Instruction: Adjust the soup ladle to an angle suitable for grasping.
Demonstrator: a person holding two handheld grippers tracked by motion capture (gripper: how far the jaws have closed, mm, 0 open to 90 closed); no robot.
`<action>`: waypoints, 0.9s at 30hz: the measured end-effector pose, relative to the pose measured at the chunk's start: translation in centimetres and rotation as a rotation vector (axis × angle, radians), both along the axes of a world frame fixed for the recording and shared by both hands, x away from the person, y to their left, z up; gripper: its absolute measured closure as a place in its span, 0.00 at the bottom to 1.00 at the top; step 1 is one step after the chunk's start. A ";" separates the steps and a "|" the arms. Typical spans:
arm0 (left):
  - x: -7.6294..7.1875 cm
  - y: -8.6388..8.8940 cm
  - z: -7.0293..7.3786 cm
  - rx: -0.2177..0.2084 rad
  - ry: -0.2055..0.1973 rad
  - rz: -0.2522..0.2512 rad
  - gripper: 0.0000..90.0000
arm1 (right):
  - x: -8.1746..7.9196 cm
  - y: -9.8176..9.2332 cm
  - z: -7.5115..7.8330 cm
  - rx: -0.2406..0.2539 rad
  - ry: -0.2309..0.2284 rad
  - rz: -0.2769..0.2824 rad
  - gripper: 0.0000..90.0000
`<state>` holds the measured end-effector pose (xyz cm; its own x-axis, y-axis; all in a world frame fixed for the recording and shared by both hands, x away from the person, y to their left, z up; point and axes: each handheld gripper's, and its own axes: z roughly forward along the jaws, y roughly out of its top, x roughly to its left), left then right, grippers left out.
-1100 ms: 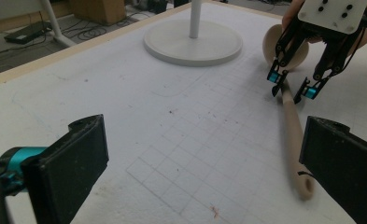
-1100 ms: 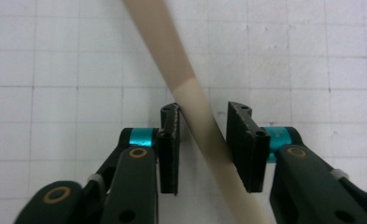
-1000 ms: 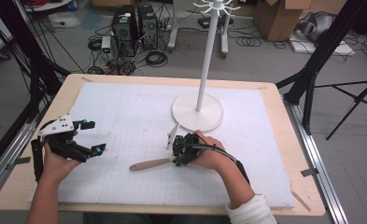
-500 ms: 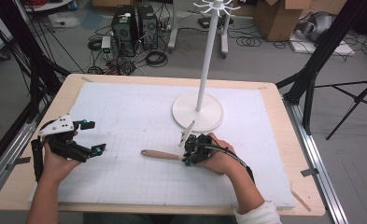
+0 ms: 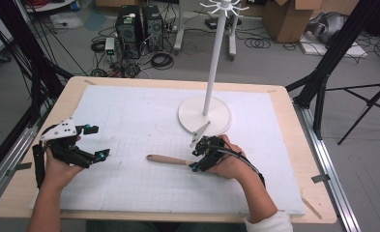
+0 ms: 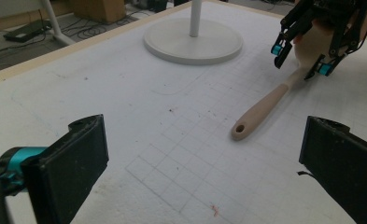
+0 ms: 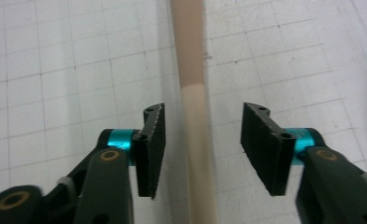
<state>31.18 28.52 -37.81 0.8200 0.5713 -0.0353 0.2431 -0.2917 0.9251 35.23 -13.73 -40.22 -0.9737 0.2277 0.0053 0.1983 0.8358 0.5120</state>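
Note:
A utensil with a wooden handle [image 5: 166,159] lies flat on the white grid mat [image 5: 144,111]; the handle's holed end points left. Its paler far part runs under my right hand. My right gripper [image 5: 195,160] stands open over it. In the right gripper view the handle [image 7: 193,70] passes between the two jaws without touching either, and the right gripper [image 7: 202,126] straddles it. My left gripper [image 5: 99,141] rests open and holds nothing at the mat's left side. Its own view shows the left gripper [image 6: 204,140], the handle [image 6: 265,107] and the right gripper [image 6: 300,59] ahead.
A white stand with a round base [image 5: 204,116] and a tall pole sits just beyond the right hand, and its base [image 6: 193,42] also appears in the left gripper view. The wooden table edge [image 5: 42,121] borders the mat. Cables and boxes lie on the floor behind.
The right hand and the utensil shifted right and a little farther from the person, toward the stand's base. The left gripper stayed put.

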 end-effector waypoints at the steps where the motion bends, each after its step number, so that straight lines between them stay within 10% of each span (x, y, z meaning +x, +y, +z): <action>1: 0.0 0.0 0.0 0.002 0.000 -0.001 0.02 | 0.0 0.0 0.0 0.000 0.000 0.000 0.48; 13: 0.1 0.1 0.0 -0.004 0.001 0.001 0.02 | -0.7 -1.1 2.0 0.135 -0.111 -0.026 0.23; 27: 0.0 0.7 0.1 0.003 -0.004 0.013 0.02 | -0.5 -1.9 3.2 0.156 -0.156 -0.076 0.11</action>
<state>31.16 29.27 -37.71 0.8124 0.5823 -0.0305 0.2437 -0.2915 0.9250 34.75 -15.63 -37.07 -0.9457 0.3084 -0.1029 0.1657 0.7295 0.6636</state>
